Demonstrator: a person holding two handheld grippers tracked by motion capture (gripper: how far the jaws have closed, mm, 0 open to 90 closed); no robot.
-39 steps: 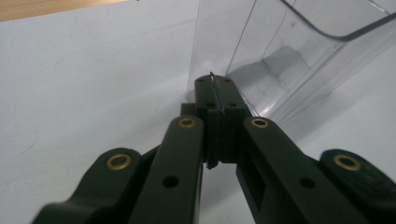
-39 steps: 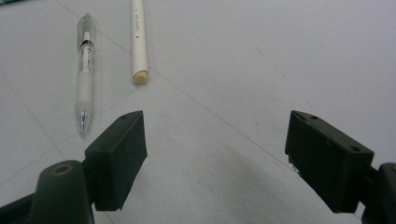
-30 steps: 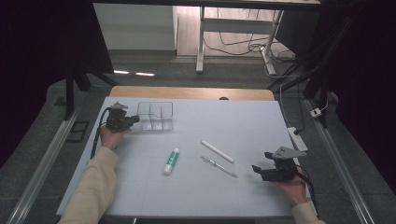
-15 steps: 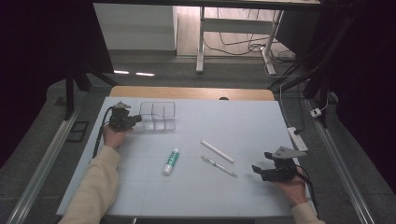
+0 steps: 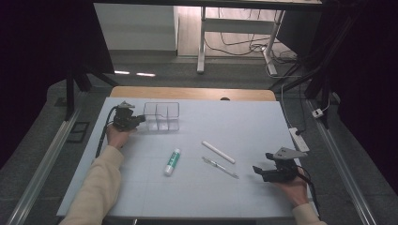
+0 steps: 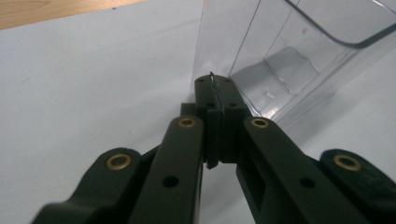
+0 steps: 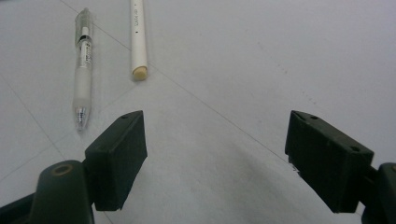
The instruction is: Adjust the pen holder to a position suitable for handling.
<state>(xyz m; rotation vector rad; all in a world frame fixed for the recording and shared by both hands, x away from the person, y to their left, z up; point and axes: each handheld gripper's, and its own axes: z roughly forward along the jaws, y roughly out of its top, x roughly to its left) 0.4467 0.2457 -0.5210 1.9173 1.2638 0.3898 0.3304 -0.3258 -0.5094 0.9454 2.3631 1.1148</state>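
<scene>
- Right now my left gripper (image 5: 138,120) sits at the far left of the white table (image 5: 244,122), its jaws pressed fully together at the left wall of the clear plastic organizer (image 5: 162,116).
- Along those jaws, in the left gripper view, the closed pads (image 6: 219,95) meet right at the near corner edge of the organizer (image 6: 289,56); a thin sliver shows between them, but I cannot tell whether it is the wall itself that I have pinched.
- That organizer stands upright near the table's far edge, and through its transparent sides I can see dividers splitting it into compartments.
- My right gripper (image 5: 259,171) rests low at the near right of the table with its jaws spread wide and nothing between them.
- From the right gripper view, a clear pen (image 7: 83,70) and a white stick (image 7: 138,37) lie side by side ahead of my left jaw, close together but apart.
- Near the middle of the table lies a white tube with a green cap (image 5: 172,161), well apart from both my grippers.
</scene>
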